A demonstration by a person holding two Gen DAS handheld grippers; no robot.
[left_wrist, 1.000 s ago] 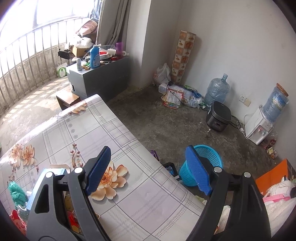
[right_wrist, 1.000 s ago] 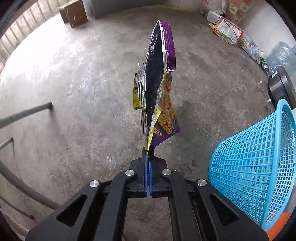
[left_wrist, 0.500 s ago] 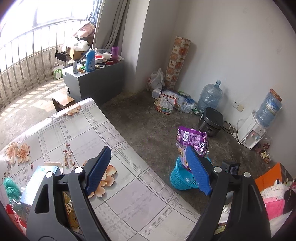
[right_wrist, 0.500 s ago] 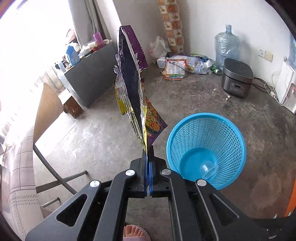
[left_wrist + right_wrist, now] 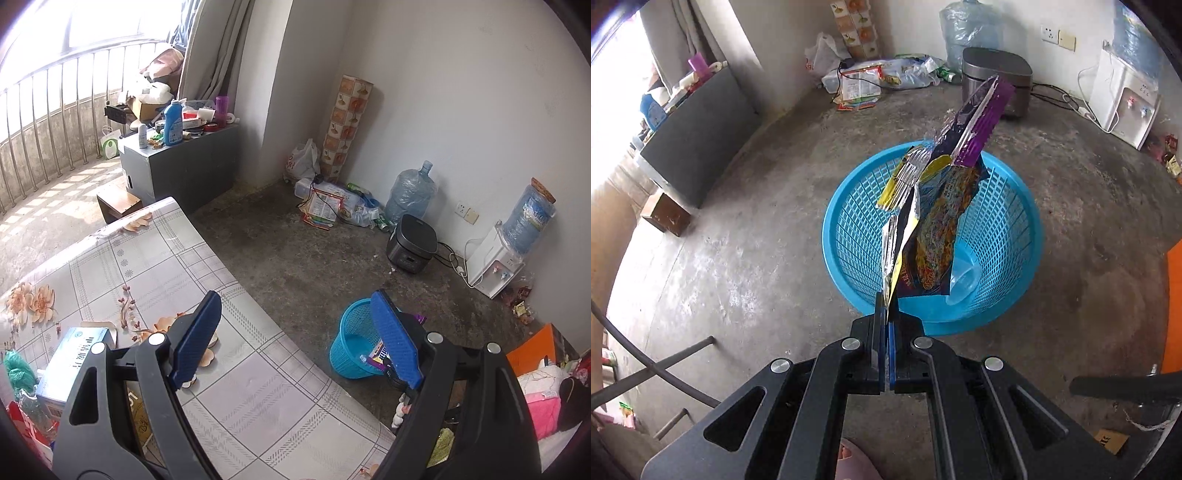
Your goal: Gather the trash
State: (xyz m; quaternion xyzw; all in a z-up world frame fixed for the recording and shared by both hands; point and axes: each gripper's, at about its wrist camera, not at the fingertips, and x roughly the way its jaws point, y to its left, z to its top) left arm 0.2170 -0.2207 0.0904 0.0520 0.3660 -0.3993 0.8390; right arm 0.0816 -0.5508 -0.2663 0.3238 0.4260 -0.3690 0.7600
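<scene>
Swung over basket [image 5: 1015,192] — wrappers [image 5: 934,229] pinched between right jaws.

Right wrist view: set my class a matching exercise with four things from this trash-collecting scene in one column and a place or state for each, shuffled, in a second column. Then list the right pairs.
Things
1. snack wrapper
2. blue basket
3. clear plastic cup
4. rice cooker

Places or states
A. lying inside the basket
B. standing on the concrete floor below the wrapper
C. pinched in the shut right tool
D. on the floor by the far wall

Pairs: 1-C, 2-B, 3-A, 4-D
</scene>
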